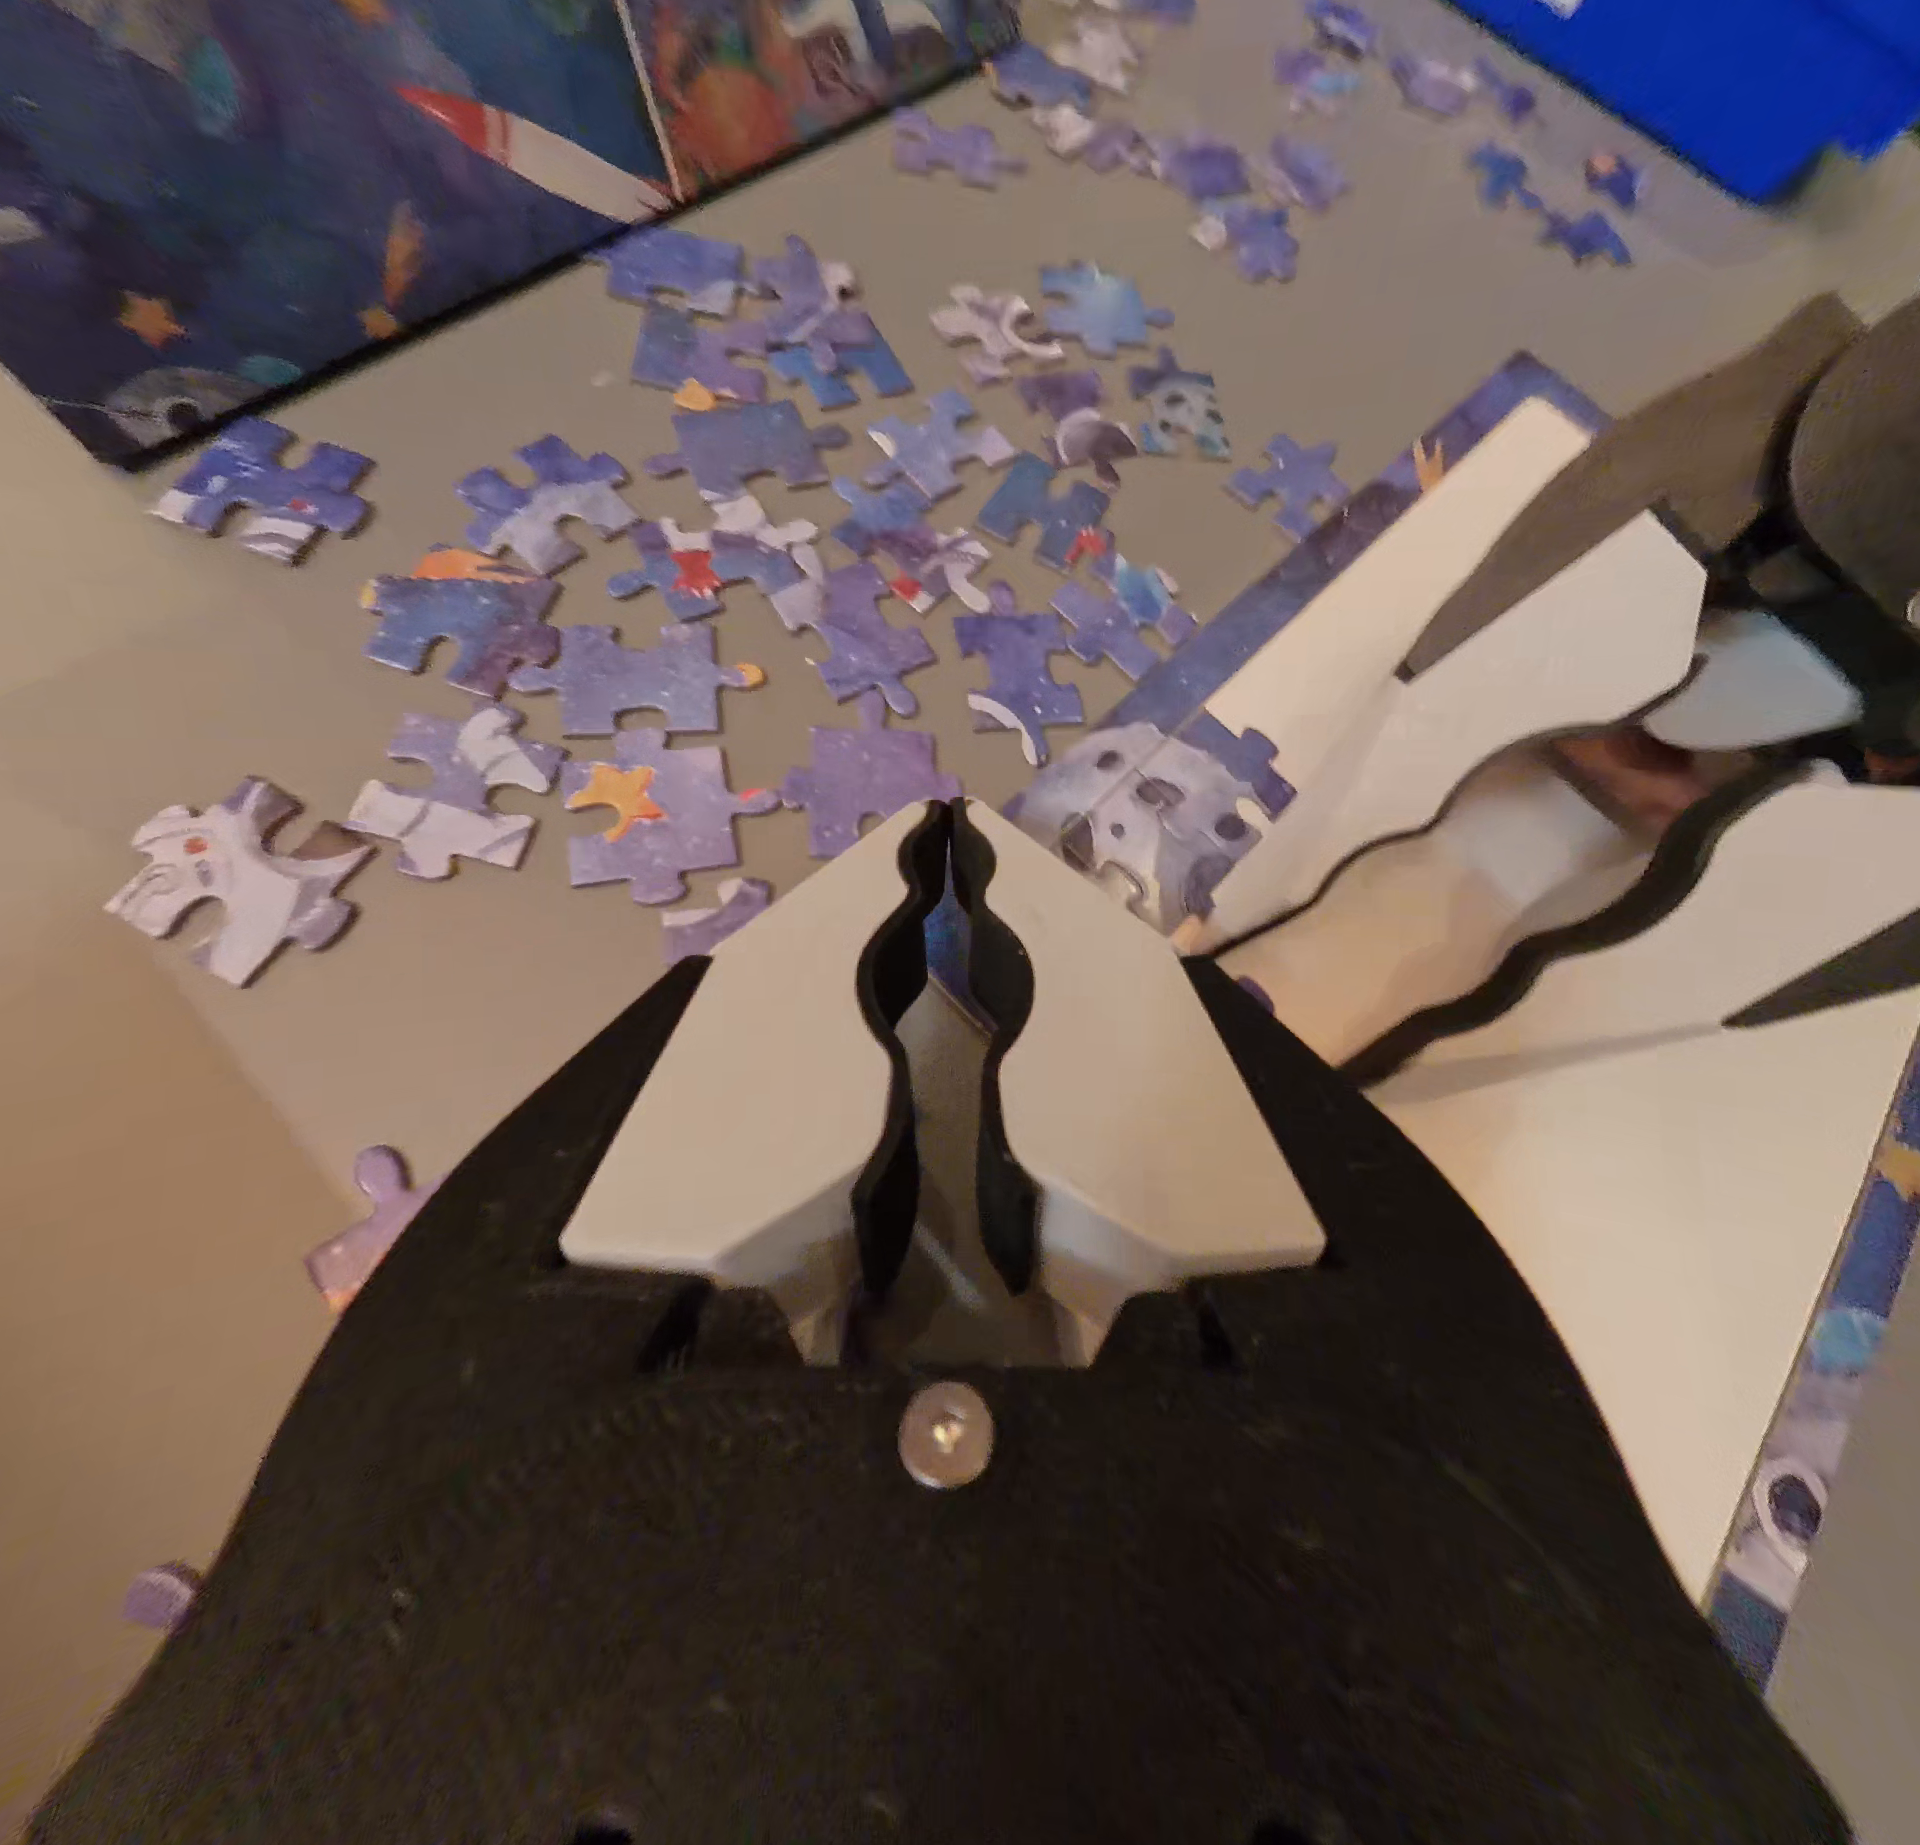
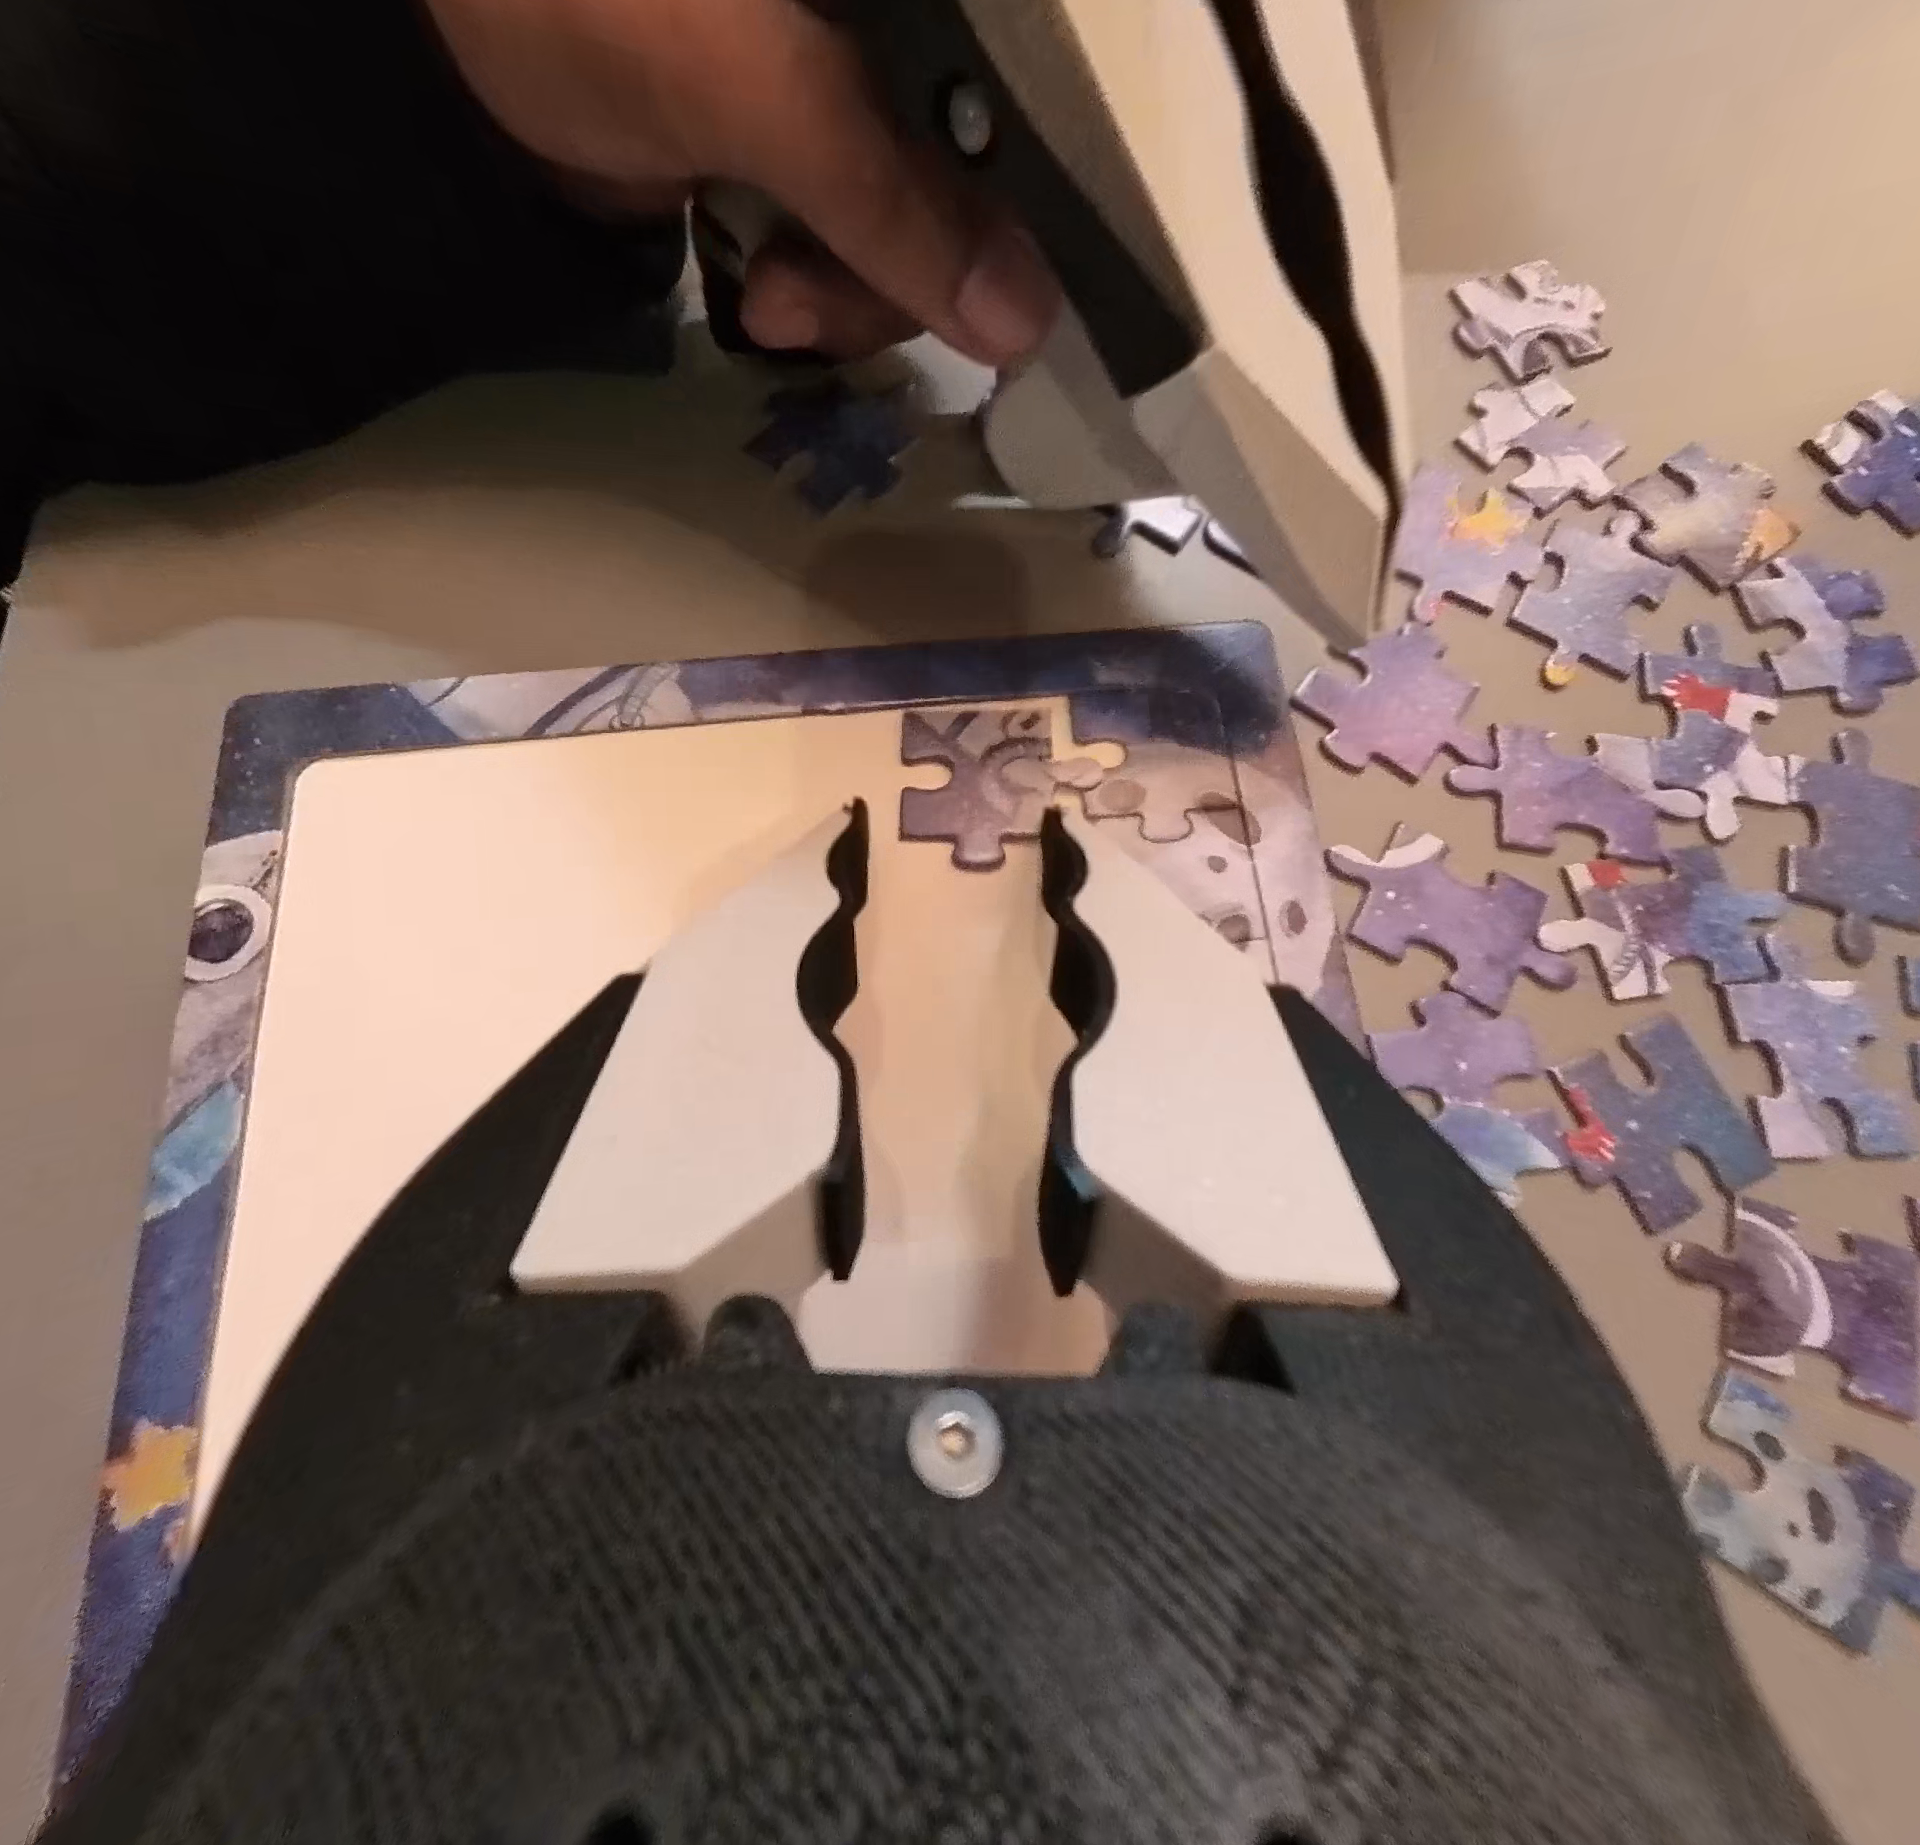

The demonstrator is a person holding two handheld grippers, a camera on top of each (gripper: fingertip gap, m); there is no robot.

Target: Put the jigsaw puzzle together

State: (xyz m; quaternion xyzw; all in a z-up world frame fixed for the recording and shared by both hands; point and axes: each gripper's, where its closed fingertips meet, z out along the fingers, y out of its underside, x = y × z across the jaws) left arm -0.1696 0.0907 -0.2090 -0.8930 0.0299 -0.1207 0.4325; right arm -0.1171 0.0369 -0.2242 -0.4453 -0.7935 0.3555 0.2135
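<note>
Loose puzzle pieces (image 1: 727,590) crowd the desk (image 1: 156,1016) ahead of the left gripper (image 1: 951,819). A picture box (image 1: 312,154) walls off the far left, a blue bin (image 1: 1714,39) the far right. The puzzle tray (image 2: 520,912) floor lies mostly bare.

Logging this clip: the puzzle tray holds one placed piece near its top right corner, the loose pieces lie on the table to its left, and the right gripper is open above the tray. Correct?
Not quite. In the right wrist view the loose pieces lie to the right of the tray, not left. The placed piece and the open right gripper are as stated.
</note>
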